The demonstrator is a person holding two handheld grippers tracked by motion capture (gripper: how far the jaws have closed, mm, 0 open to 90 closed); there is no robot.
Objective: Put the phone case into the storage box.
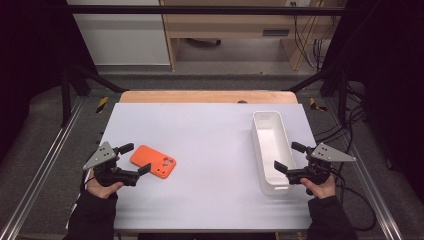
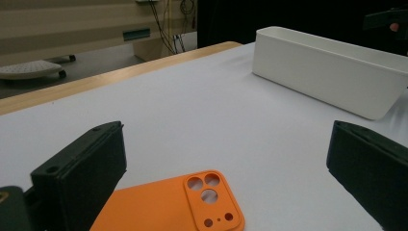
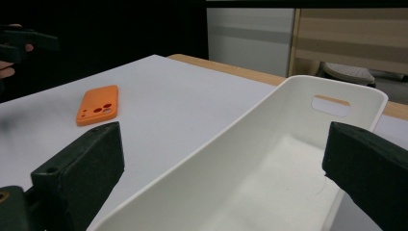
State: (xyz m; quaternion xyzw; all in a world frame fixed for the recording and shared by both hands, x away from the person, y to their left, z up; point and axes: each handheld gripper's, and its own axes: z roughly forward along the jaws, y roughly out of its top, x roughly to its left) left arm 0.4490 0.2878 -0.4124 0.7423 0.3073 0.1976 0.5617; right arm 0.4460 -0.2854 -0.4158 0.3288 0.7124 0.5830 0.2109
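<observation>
Looking down at the table (image 1: pixel 200 200): left hand (image 1: pixel 102 189) low at the near left edge, forearm coming in from the bottom, wrist roughly level. Left gripper (image 1: pixel 135 159) pointing right and a bit forward, jaws spread wide with nothing clamped. Orange phone case (image 1: pixel 153 161) lying flat on the white top, camera cutouts toward the right end, just beside the left gripper's tips. In the left gripper view, case (image 2: pixel 173 204) sitting low between the two black jaws, tucked closer to the left one; touching or not, can't tell.

Over on the other side, right hand (image 1: pixel 320 186) near the right edge, forearm also up from the bottom, gripper held about level. Right gripper (image 1: pixel 287 157) aimed left, jaws wide apart and gripping nothing, tips over the near end of the white bin (image 1: pixel 260 150). From the right gripper view, bin (image 3: pixel 231 139) running away lengthwise, its long wall passing between the jaws, handle slot in the far end wall. Case (image 3: pixel 97 105) well off to the left there, clear of the bin.
</observation>
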